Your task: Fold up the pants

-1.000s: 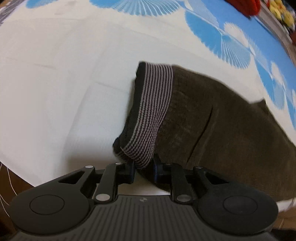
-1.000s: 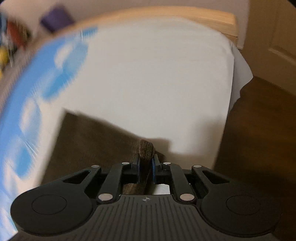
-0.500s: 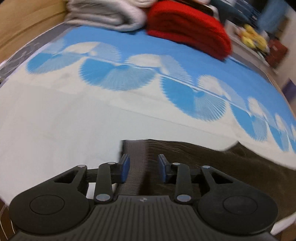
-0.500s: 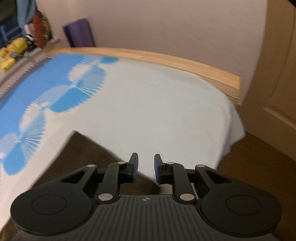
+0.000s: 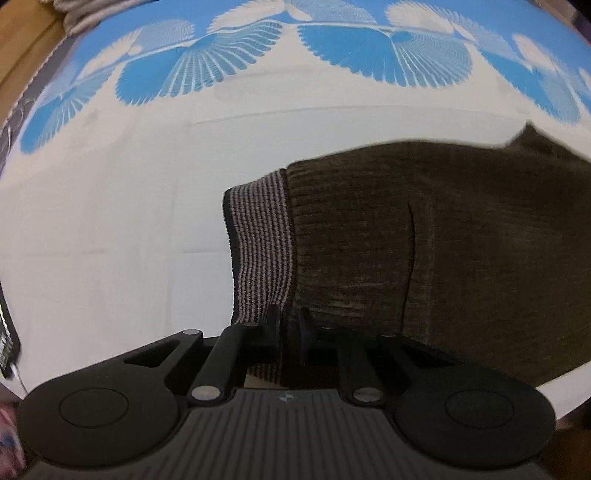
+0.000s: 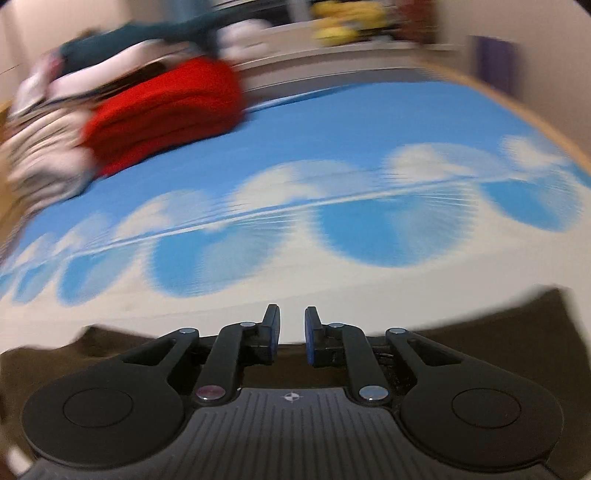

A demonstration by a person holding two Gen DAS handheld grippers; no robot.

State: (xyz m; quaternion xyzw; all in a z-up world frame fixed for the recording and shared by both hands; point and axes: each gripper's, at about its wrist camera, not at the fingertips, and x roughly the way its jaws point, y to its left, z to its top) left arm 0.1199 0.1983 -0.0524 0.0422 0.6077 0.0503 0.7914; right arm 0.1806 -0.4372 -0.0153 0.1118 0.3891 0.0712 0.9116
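Observation:
Dark brown pants (image 5: 443, 240) with a grey striped waistband (image 5: 264, 243) lie folded on the white and blue bedsheet (image 5: 110, 221). In the left wrist view my left gripper (image 5: 290, 321) sits at the near waistband corner, its jaws close together around the fabric edge. In the right wrist view my right gripper (image 6: 291, 325) is open and empty, held above the brown pants (image 6: 480, 317), which show low in that blurred frame.
A folded red blanket (image 6: 166, 110) and a pile of white and grey laundry (image 6: 40, 155) lie at the far side of the bed. A wooden bed frame (image 6: 535, 122) runs along the right edge. Yellow toys (image 6: 343, 22) sit beyond.
Both grippers let go of the pants half a second ago. The left gripper has since come down and closed on the waistband corner. The right gripper stays open and has swung left.

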